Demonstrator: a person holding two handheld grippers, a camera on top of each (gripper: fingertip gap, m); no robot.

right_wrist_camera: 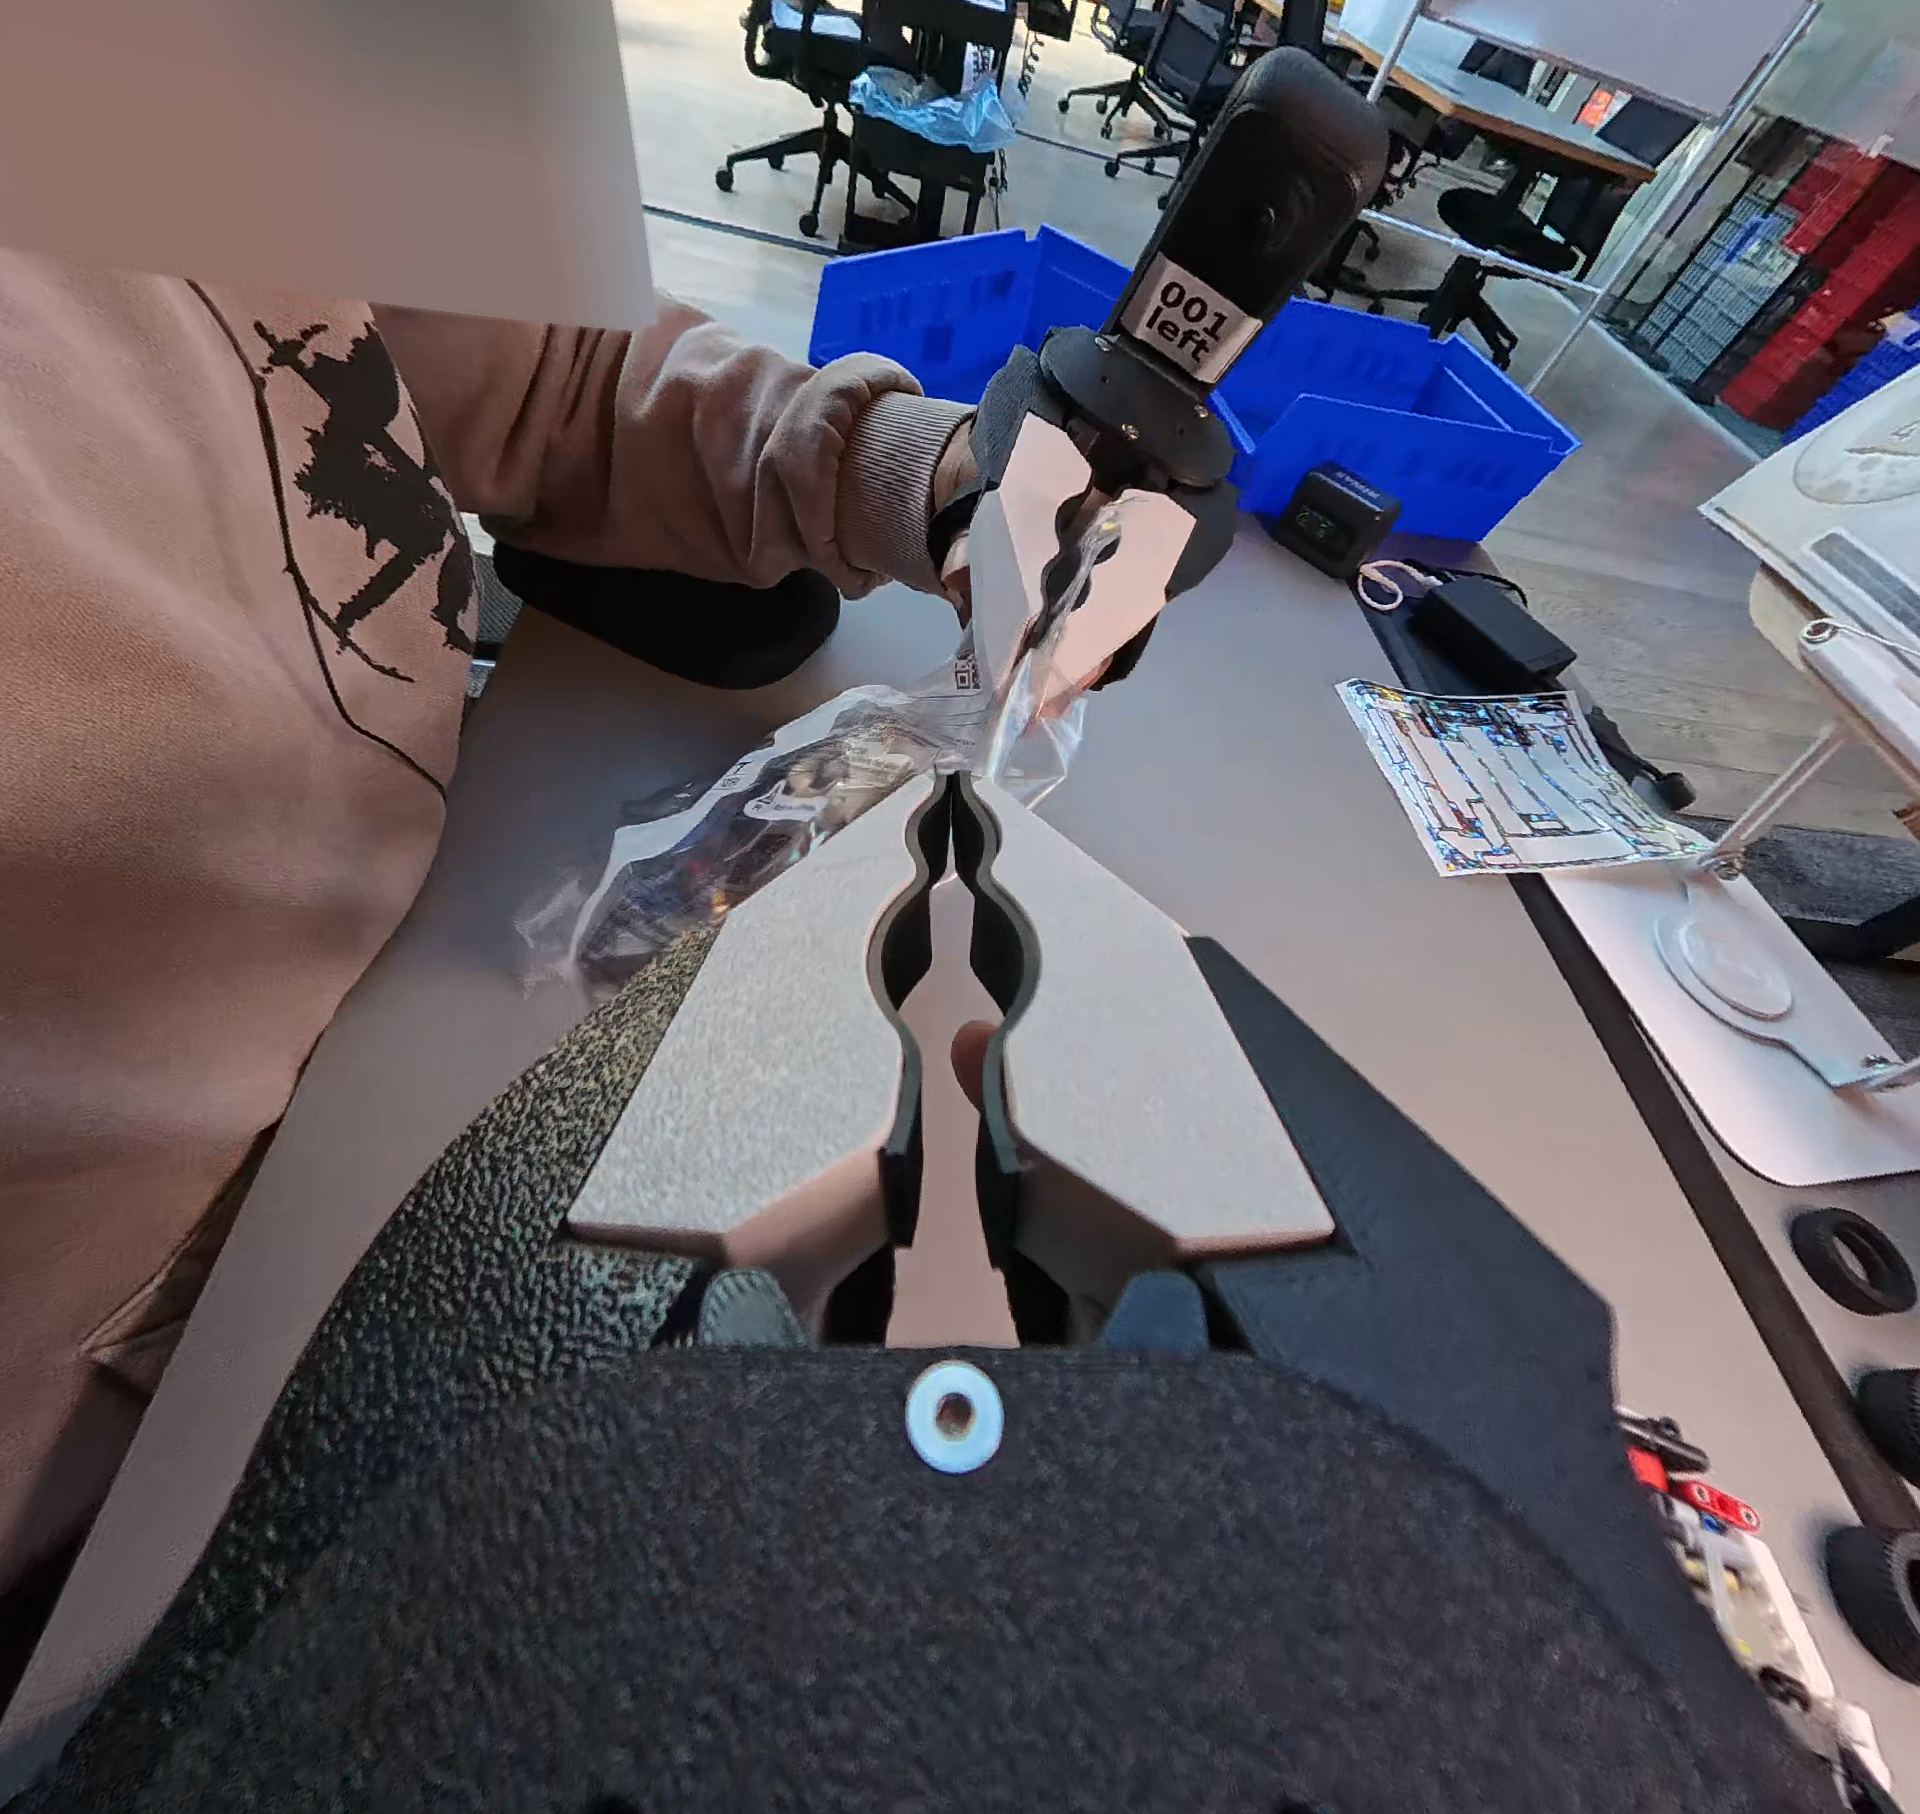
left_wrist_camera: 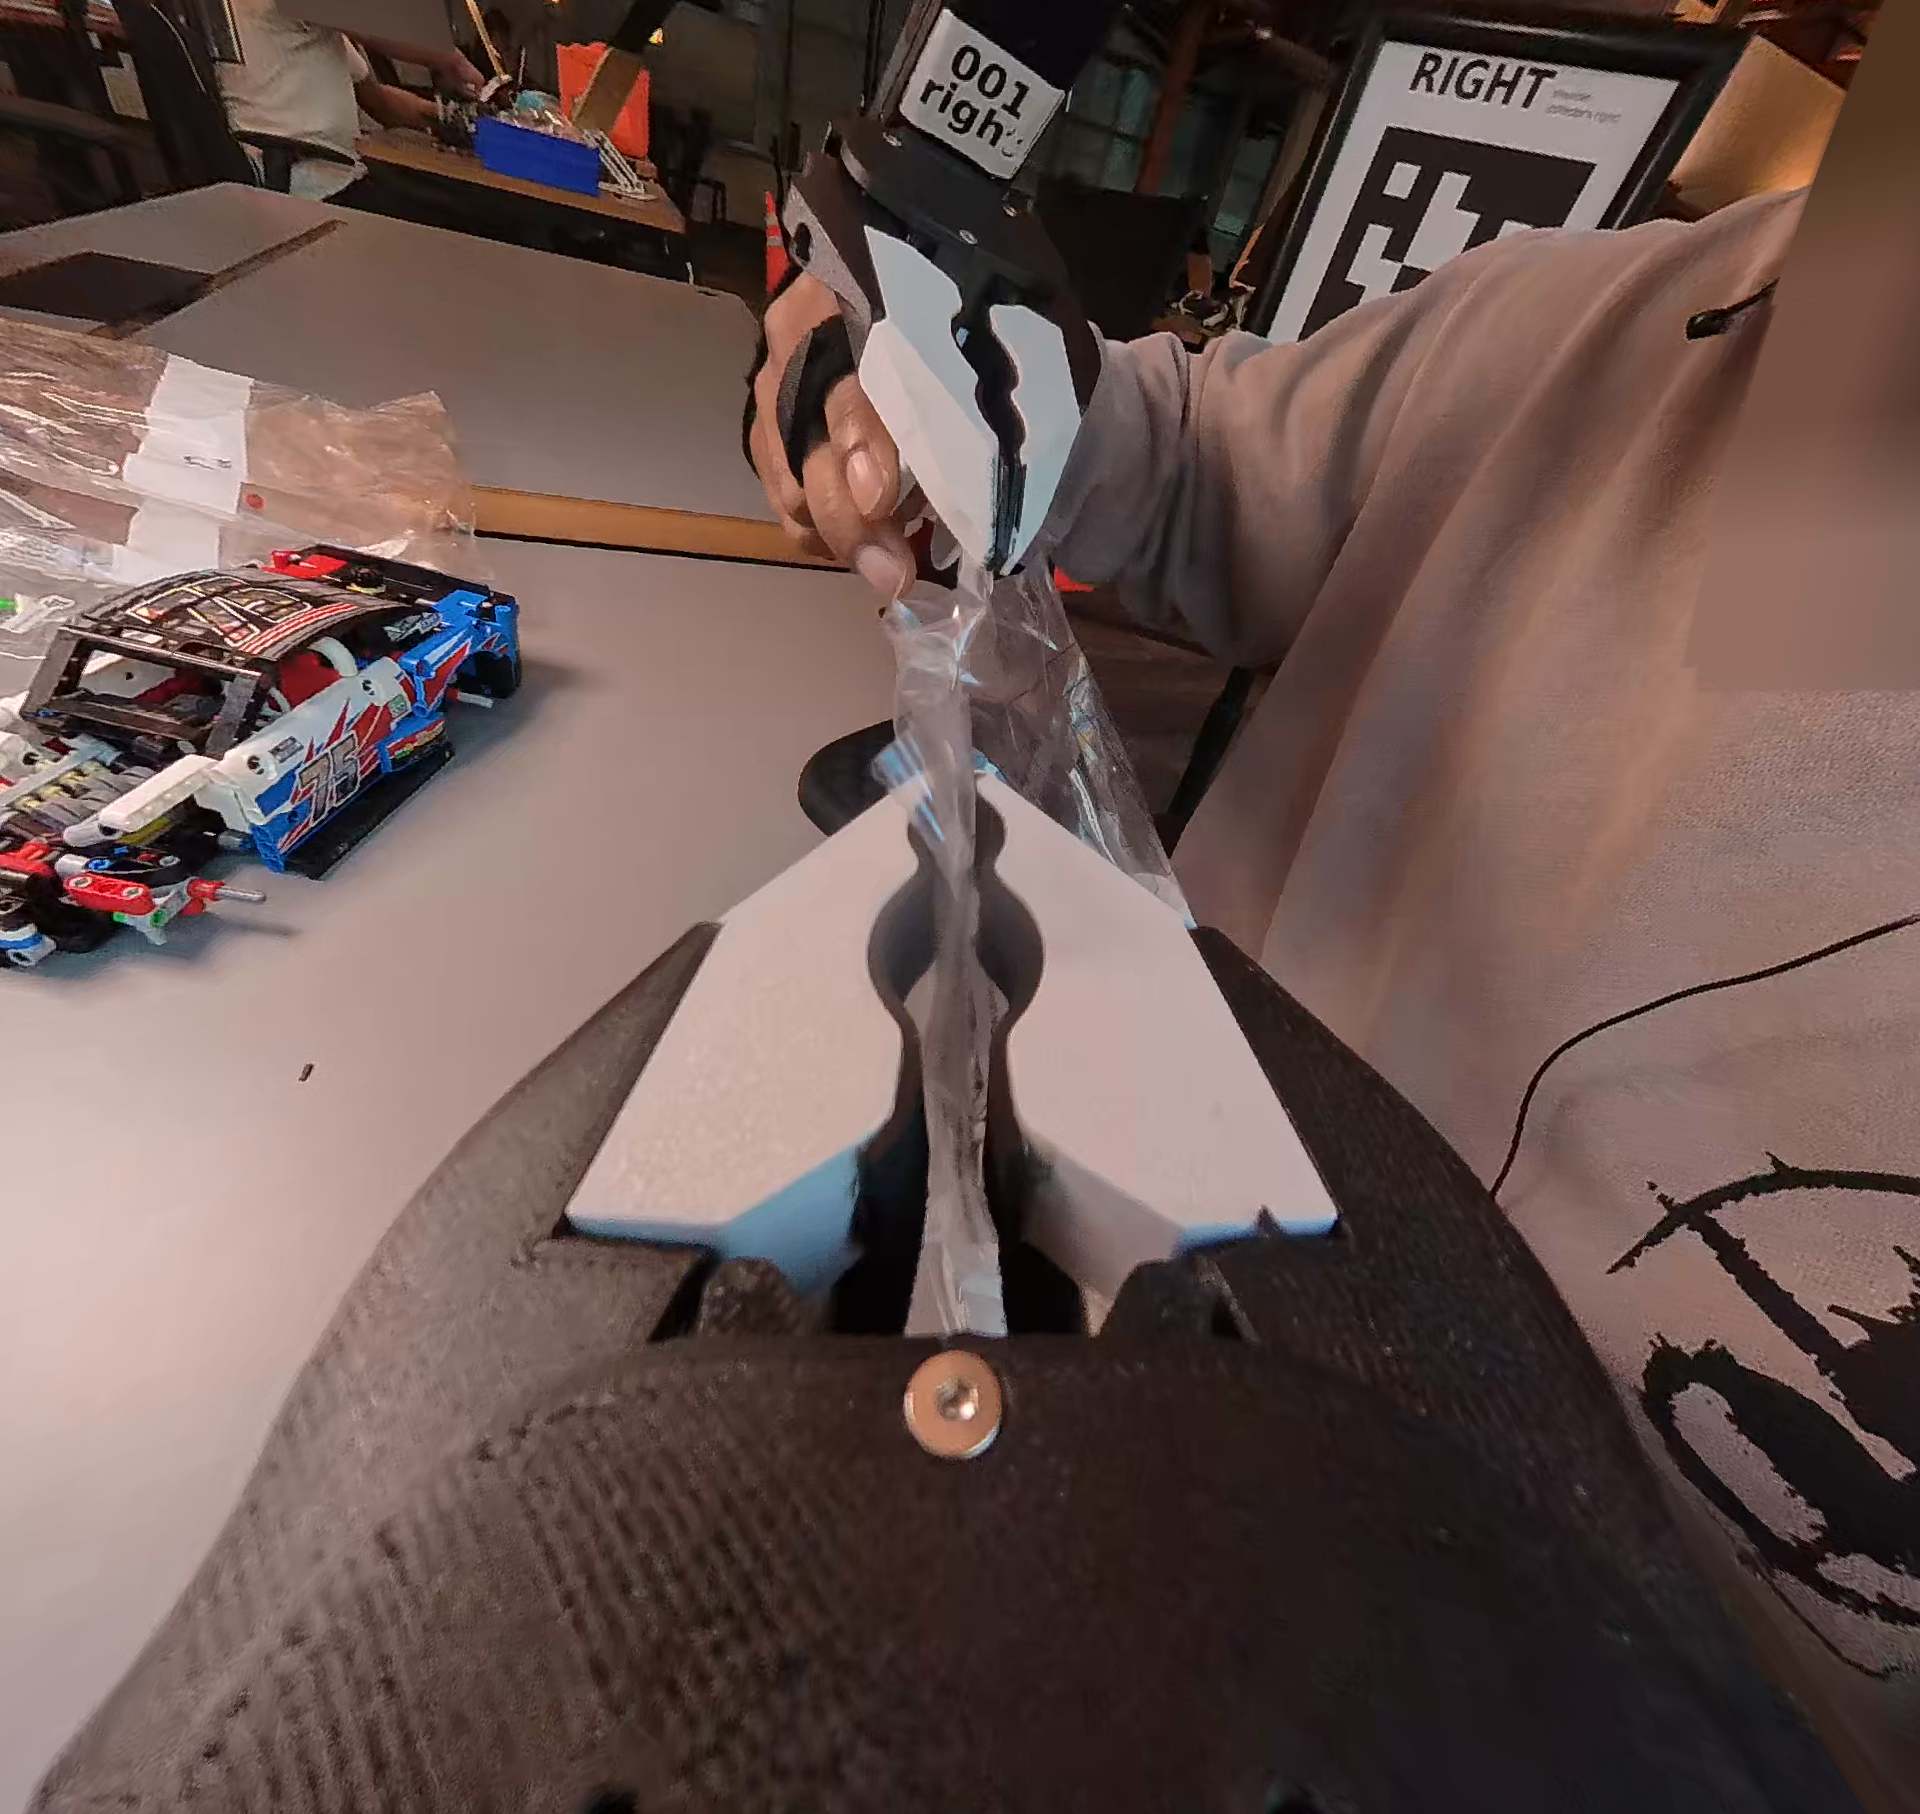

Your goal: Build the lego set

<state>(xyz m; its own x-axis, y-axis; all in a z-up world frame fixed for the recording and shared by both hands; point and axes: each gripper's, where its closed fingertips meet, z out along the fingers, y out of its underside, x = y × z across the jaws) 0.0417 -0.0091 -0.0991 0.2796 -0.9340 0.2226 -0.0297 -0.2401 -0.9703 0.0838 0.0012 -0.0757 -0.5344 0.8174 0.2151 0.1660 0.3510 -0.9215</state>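
Tearing open a clear crinkled plastic parts bag [left_wrist_camera: 940, 725] is the step judged in hand: it is clamped between the closed left gripper [left_wrist_camera: 951, 808] and closed right gripper [right_wrist_camera: 951, 798] above the grey table's near edge [right_wrist_camera: 1195, 788], and a pull apart is called for next.

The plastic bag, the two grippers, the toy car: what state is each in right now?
Plastic bag: stretched between both grippers, pieces inside; open or sealed, cannot tell.
Left gripper: shut on the bag.
Right gripper: shut on the bag.
Toy car: partly built, on the table.
Sticker sheet: flat on the table.

Grey table [left_wrist_camera: 644, 684], lego car [left_wrist_camera: 260, 715], sticker sheet [right_wrist_camera: 1507, 777]
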